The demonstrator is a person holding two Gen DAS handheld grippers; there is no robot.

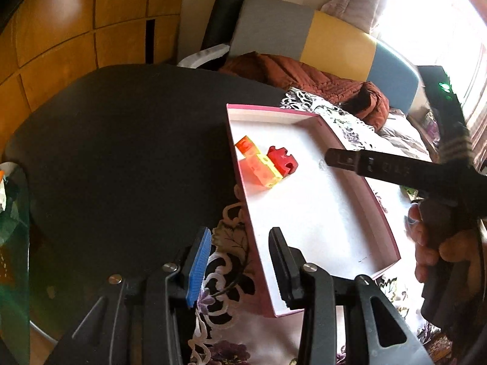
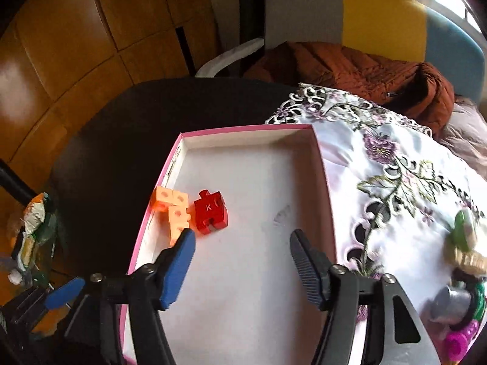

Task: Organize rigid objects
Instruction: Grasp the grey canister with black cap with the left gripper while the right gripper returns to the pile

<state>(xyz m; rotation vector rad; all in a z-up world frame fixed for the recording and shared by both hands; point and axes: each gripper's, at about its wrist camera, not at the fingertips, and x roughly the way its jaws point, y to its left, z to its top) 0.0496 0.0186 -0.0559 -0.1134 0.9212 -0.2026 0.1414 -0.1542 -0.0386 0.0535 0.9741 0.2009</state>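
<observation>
A shallow white box with a pink rim (image 1: 316,213) (image 2: 252,129) lies half on the black table and half on the cloth. Along its left wall sit joined orange cubes (image 2: 173,210) (image 1: 258,164) and a red puzzle-shaped block marked K (image 2: 211,211) (image 1: 281,161). My right gripper (image 2: 242,237) hangs open over the box's bare floor with nothing between its fingers; the blue fingertip (image 2: 185,243) is just short of the orange cubes. My left gripper (image 1: 241,234) stands open astride the box's near-left wall, with no pad pressing on it.
An embroidered floral cloth (image 2: 395,182) covers the table's right side, where a green-and-beige toy (image 2: 465,243), a silver cup (image 2: 450,304) and a magenta piece (image 2: 456,343) lie. A brown jacket (image 2: 365,67) lies on the sofa behind. A cluttered glass stand (image 2: 33,237) is at the left.
</observation>
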